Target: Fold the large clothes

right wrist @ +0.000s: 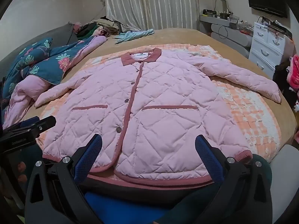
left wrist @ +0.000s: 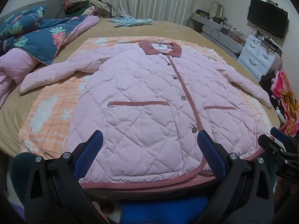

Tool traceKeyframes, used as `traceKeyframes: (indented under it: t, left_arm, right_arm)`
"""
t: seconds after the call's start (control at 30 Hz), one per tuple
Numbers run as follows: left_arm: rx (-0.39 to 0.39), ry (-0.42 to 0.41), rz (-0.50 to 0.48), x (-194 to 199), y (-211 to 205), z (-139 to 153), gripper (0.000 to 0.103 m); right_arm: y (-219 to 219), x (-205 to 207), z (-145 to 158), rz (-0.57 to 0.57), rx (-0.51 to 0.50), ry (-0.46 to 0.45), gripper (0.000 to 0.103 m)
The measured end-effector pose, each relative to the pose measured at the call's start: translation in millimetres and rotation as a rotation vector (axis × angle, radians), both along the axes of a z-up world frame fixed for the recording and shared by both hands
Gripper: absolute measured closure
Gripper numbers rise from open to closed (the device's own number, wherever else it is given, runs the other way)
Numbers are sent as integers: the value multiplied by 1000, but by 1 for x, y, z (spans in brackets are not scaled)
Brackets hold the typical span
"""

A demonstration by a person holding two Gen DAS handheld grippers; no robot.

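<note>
The pink quilted jacket point(left wrist: 142, 100) lies flat and buttoned on a checked blanket point(left wrist: 46, 112) on the bed point(left wrist: 168, 28), sleeves spread. It looks soft, puffy and light, likely springy when folded. Left tool point(left wrist: 149, 140) and right tool point(right wrist: 148, 143) hover wide and empty; a sleeve cuff or the corded hem offers the best hold

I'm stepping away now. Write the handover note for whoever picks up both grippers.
Left gripper: open, empty, hovering over the hem of the pink quilted jacket.
Right gripper: open, empty, over the hem too.
Jacket: front up, buttoned, flat on the orange checked blanket on the bed; collar at the far end, both sleeves spread out to the sides.
Done: the jacket is spread out; no fold shows.
Left: fold the sleeves in, then fold the body.
</note>
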State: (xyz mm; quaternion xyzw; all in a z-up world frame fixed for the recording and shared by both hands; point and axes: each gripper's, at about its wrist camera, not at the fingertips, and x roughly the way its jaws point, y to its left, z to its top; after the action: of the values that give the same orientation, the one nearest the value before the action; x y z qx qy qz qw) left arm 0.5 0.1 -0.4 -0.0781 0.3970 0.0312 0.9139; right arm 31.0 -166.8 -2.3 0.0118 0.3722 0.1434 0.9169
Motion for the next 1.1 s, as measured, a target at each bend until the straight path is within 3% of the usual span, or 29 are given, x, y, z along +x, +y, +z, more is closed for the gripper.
traceKeyframes:
  t: [1.1]
  left_arm:
    - [-2,-10,-7,0,-4,2,8]
  right_arm:
    - [11,-8,7,23,-10,-9,4]
